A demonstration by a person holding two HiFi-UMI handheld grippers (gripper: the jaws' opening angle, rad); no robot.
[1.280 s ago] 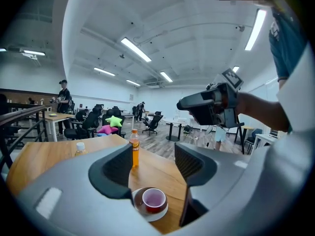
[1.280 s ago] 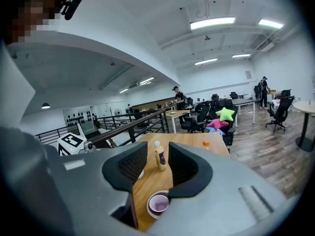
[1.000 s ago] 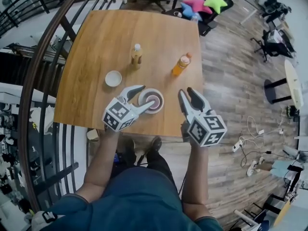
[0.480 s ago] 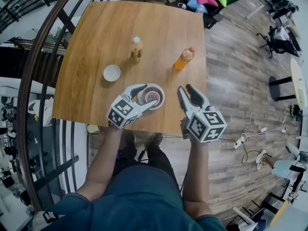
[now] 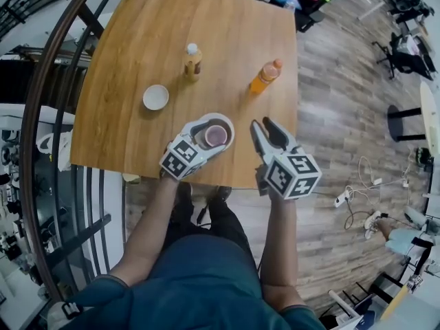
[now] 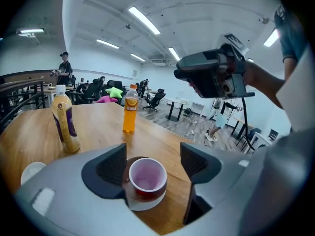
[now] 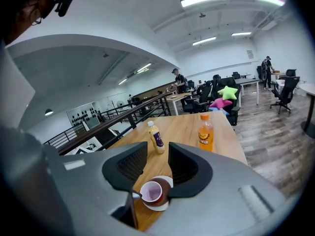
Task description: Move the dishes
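Head view: wooden table point(image 5: 137, 40), red cup point(image 5: 216, 135) on a white saucer point(image 5: 227, 124) near the near edge. Left gripper point(image 5: 208, 135) straddles cup and saucer, one jaw either side. Right gripper point(image 5: 264, 126) hangs just beside them over the table edge, touching nothing. White bowl point(image 5: 156, 97), tea bottle point(image 5: 193, 60) and orange drink bottle point(image 5: 265, 76) stand farther back, well apart. Left gripper view: left gripper point(image 6: 152, 156) jaws spread, have just been opening, cup point(image 6: 147, 177) on saucer point(image 6: 142, 203) sits between them, pads not pressing it, so released. Both bottles upright behind, tea point(image 6: 64, 122) and orange point(image 6: 130, 115), bowl point(image 6: 32, 171) at left. Right gripper view: right gripper point(image 7: 157, 154) jaws apart with a narrow gap, nothing gripped, cup point(image 7: 151, 192) and saucer point(image 7: 165, 204) lie on the table below the jaws.
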